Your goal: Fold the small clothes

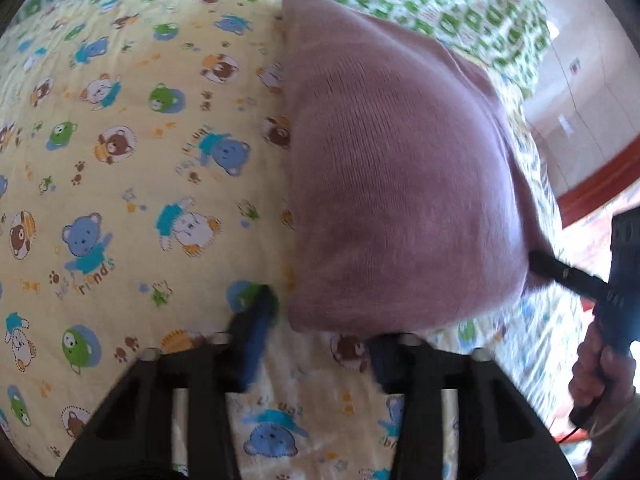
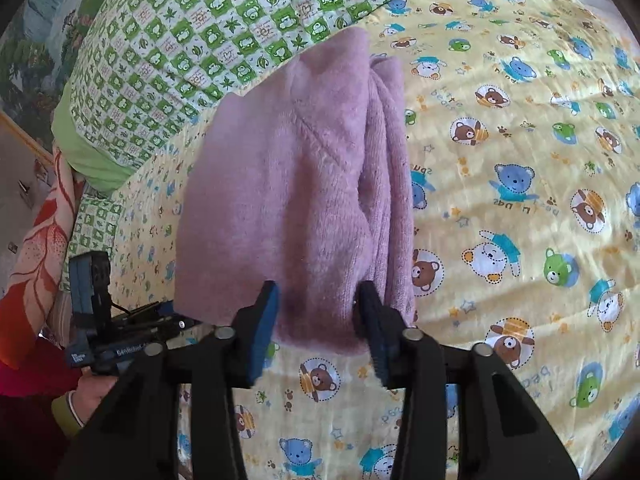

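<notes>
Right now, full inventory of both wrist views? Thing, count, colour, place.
knit garment: 1, mauve-pink, folded, lying on the bear-print sheet in front of both grippers.
bear-print sheet: 1, pale yellow with blue, brown and green bears, covering the bed.
checked quilt: 1, green and white, at the far edge of the bed.
floral blanket: 1, orange-red and cream, hanging at the bed's side in the right wrist view.
left gripper: 1, black with blue pads, jaws open, at the garment's near edge.
right gripper: 1, black with blue pads, jaws open, straddling the garment's near edge.
hands: 2, each holding a gripper handle.
</notes>
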{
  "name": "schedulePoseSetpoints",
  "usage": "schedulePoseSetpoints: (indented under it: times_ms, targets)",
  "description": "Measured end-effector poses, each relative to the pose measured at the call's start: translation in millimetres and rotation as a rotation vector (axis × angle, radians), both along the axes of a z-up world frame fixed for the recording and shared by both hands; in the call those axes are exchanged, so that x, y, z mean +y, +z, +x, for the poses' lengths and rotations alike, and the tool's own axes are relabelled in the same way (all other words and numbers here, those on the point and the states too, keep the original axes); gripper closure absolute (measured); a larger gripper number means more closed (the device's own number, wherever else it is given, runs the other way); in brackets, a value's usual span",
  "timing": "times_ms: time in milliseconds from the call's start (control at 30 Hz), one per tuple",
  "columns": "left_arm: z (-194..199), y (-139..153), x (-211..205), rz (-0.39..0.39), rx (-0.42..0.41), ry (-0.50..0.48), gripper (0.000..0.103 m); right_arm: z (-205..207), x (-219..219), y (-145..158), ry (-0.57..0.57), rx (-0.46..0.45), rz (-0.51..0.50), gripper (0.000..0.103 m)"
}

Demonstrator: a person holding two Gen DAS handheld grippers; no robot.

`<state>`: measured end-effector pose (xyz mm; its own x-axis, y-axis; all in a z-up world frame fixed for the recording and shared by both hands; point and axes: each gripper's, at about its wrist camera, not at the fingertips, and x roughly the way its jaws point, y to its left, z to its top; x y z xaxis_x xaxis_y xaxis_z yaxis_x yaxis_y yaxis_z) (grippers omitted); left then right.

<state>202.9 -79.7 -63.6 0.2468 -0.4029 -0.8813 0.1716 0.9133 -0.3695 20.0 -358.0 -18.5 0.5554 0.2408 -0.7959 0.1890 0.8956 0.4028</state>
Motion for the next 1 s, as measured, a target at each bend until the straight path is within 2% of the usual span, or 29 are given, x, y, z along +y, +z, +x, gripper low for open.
schedulePoseSetpoints:
  times_ms: [33, 133, 167, 233, 367, 467, 567, 667, 733, 800, 867, 900, 933, 1000]
  targets:
    - [1.9, 4.5, 1.3, -0.006, -0.011, 0.010, 0.083, 1.7, 0.2, 0.4, 0.006, 0.010, -0.011, 0.096]
    - [-2.5, 21.4, -1.3, -0.013, -0.077, -0.013, 0.086, -2.9, -3.6, 19.5, 0.014, -0.054, -0.003, 0.097]
    - [-4.0, 20.4, -4.0, -0.011, -0.075, -0.025, 0.087, -5.2, -4.4, 30.2, 0.021, -0.084, -0.009, 0.097]
    - [-7.0, 13.3, -9.5, 0.007, -0.057, -0.035, 0.089, -5.4, -3.4, 38.3, 0.044, -0.081, -0.064, 0.097]
    - [-12.4, -2.7, -14.6, 0.035, -0.015, -0.048, 0.090, -0.8, -7.0, 8.3, 0.068, 0.024, -0.183, 0.097]
    - [-14.0, -3.3, -16.0, 0.043, -0.011, -0.065, 0.089, -5.4, -19.8, -15.2, 0.019, 0.068, -0.149, 0.097]
    - [-16.3, -2.7, -7.3, 0.026, 0.017, -0.065, 0.088, -5.1, -18.8, -12.2, 0.015, 0.067, -0.141, 0.097]
    - [-20.3, 5.5, 12.3, -0.005, 0.030, -0.067, 0.078, -2.6, -17.8, -6.5, 0.021, 0.077, -0.124, 0.093]
    - [-26.7, 15.8, 28.2, -0.030, 0.030, -0.062, 0.059, -4.3, -19.9, 0.0, 0.003, 0.066, -0.098, 0.082]
    - [-28.6, 28.7, 37.1, -0.063, 0.018, -0.055, 0.052, -6.8, -25.3, 8.2, -0.037, 0.048, -0.086, 0.052]
    - [-28.6, 41.1, 47.1, -0.123, 0.001, -0.043, 0.038, -8.7, -31.8, 16.1, -0.074, 0.010, -0.059, 0.045]
    - [-26.8, 46.5, 52.0, -0.155, -0.005, -0.027, 0.025, -8.0, -35.6, 18.8, -0.087, -0.007, -0.033, 0.044]
    - [-23.4, 50.8, 55.6, -0.173, -0.013, -0.009, 0.021, -6.1, -38.4, 20.2, -0.099, -0.015, -0.014, 0.044]
    - [-14.3, 54.4, 56.5, -0.188, -0.012, 0.009, 0.021, 1.1, -42.1, 21.9, -0.113, -0.027, 0.002, 0.041]
